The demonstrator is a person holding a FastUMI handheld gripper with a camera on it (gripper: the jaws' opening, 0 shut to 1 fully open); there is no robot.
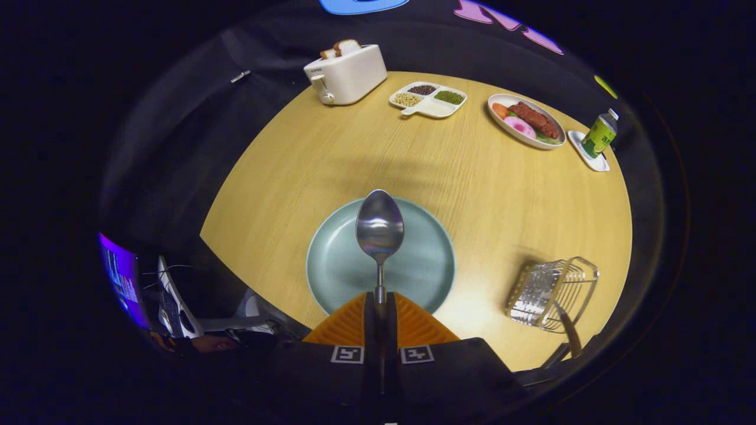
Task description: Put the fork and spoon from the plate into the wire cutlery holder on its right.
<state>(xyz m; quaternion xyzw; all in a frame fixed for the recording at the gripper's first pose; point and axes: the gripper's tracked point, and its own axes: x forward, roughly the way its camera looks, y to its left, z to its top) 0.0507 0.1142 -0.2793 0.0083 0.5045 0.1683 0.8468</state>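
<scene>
Gripper view: the gripper (380, 302) is closed on the spoon (380, 227) by its thin handle, bowl pointing forward above the empty plate (336, 265). The wire cutlery holder (552, 292) stands on the tabletop (472, 177) to the plate's right, with something already inside, perhaps the fork. The hold sits low on a slick handle, so the spoon may pivot or slip during the swing across. A tilted entry could catch the wires and tip the holder.
</scene>
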